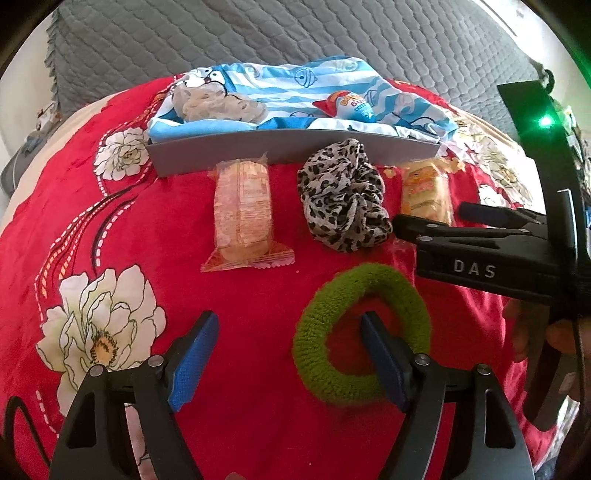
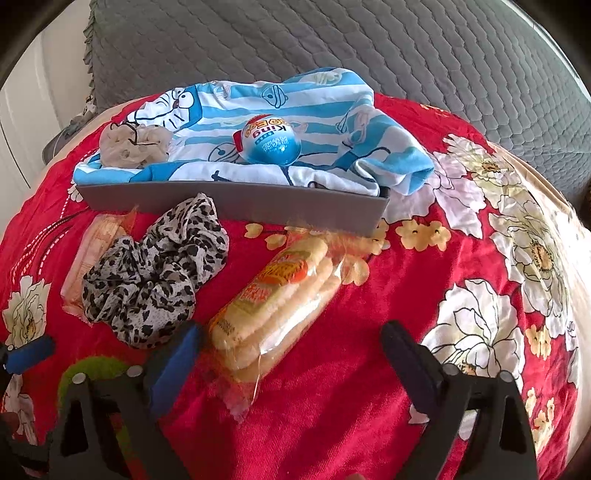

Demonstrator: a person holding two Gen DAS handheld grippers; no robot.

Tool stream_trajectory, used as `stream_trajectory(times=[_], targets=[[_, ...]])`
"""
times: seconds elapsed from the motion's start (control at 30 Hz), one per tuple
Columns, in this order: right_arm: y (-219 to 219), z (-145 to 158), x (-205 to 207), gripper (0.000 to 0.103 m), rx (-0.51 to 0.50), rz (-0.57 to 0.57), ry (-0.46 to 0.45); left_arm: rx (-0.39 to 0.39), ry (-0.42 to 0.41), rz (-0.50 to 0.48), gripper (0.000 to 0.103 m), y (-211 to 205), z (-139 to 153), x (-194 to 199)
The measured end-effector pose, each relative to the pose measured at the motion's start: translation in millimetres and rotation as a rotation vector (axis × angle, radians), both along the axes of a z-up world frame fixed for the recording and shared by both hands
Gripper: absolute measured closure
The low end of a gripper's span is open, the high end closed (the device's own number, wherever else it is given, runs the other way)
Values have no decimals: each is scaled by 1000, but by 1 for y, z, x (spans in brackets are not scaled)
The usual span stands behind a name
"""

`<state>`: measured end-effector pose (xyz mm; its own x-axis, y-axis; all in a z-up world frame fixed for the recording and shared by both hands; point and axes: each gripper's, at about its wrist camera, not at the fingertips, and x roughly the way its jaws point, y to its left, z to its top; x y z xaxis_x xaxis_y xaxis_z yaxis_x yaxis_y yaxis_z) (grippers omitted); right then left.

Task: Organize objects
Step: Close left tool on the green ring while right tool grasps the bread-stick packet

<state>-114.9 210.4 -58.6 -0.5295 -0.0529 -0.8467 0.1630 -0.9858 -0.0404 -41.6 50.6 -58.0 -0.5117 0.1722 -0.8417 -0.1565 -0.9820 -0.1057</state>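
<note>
My left gripper (image 1: 288,354) is open low over the red bedspread. Its right finger stands inside the hole of a green hair tie (image 1: 369,284); the other finger is outside it, with no pad pressing. My right gripper (image 2: 295,354) is open around a yellow wafer pack (image 2: 277,306), which lies near its left finger, untouched as far as I can tell. A leopard scrunchie (image 1: 343,195) and a second snack pack (image 1: 243,214) lie in front of the grey tray (image 1: 295,147). In the tray are a blue striped cloth (image 2: 266,107), a beige scrunchie (image 2: 133,147) and a blue toy egg (image 2: 269,142).
A grey quilted cover (image 1: 258,33) lies behind the tray. The red flowered bedspread (image 2: 406,280) has bare room to the right of the wafer pack. In the left wrist view, the right gripper (image 1: 430,218) reaches in from the right, and a person's fingers (image 1: 554,332) hold its handle.
</note>
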Motion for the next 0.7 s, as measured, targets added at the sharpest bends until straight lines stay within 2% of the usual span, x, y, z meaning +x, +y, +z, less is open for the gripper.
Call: stream_trajectory(times=[0.03,0.1,0.33,0.4,0.6,0.7], targets=[[0,0,0,16,-5,2,-4,9,-2,-6,25,0,0,0],[1,0,0,19,-12,0,-4,20,-3,-17,33,1,0,0],[2,0,-2,35,-37,5,-10,34,-10,-54,45,4,0,1],[2,1,-2,37,-42,8,-11,45,-12,-65,54,4,0,1],[2,2,-1,50,-60,22,-13,57,-16,-93,69,9,0,3],[2,2,0,57,-67,31,-12,64,-16,-99,74,9,1,3]])
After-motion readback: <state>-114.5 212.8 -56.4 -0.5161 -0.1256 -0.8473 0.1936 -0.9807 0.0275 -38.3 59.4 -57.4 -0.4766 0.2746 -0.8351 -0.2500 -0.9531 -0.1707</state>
